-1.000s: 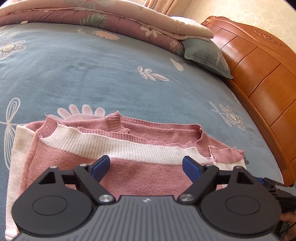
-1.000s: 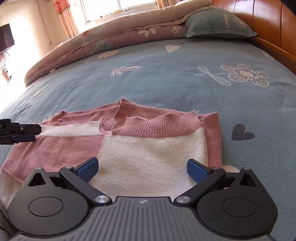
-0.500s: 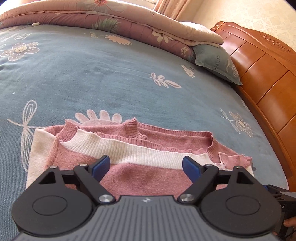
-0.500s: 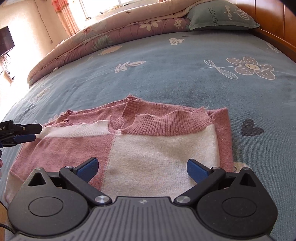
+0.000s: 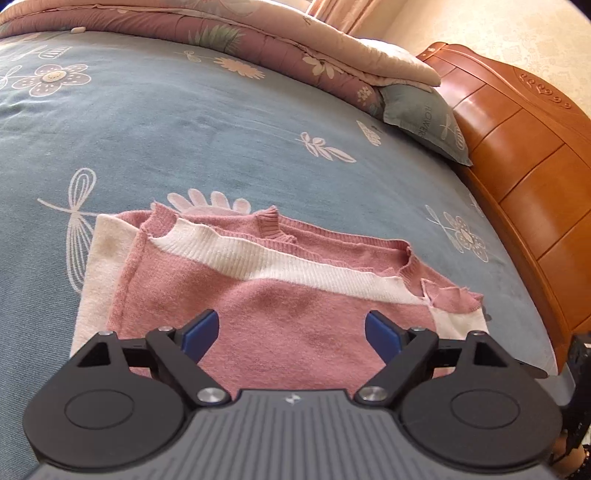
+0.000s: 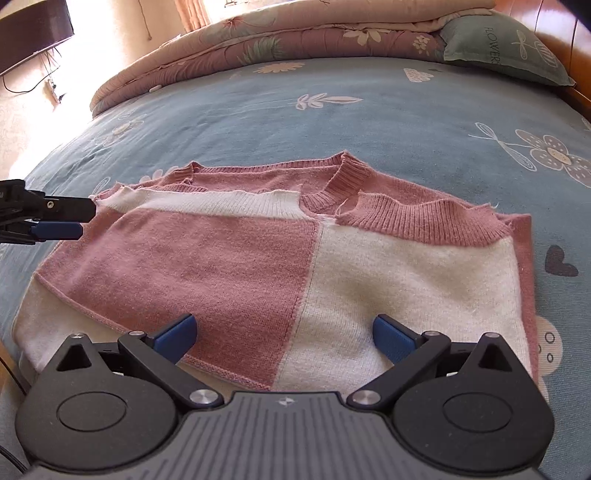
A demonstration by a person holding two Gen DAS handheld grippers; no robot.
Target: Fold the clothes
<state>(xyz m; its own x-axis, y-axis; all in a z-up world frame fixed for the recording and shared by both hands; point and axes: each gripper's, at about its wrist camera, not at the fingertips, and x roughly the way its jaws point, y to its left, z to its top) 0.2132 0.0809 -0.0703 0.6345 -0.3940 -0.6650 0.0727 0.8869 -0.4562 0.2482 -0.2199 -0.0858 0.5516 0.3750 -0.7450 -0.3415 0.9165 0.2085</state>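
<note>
While the left gripper [image 5: 291,334] hangs low over the near hem of the sweater [image 5: 280,295], its blue pads are parting, wide apart with nothing clamped between them; the right gripper [image 6: 282,338] stands just as wide over the same hem, holding nothing. The sweater, pink and cream, lies folded flat on the bedsheet [image 5: 155,140], near the bed's front edge, collar turned away from both cameras. Beyond the sweater the blue flowered sheet runs bare and smooth, open on every side but the near one. Further past the sweater a rolled quilt [image 5: 229,40] lines the far side, with a grey-green pillow [image 5: 424,118] at its end, against the wooden headboard [image 5: 524,173]. The right wrist view alone shows the left gripper's fingers reaching in level beside the sweater's left shoulder, a dark screen [image 6: 33,29] on the wall and a sunlit curtain [image 6: 192,14]. The left wrist view alone shows the headboard's full carved length and the patterned wall [image 5: 509,40] behind it.
</note>
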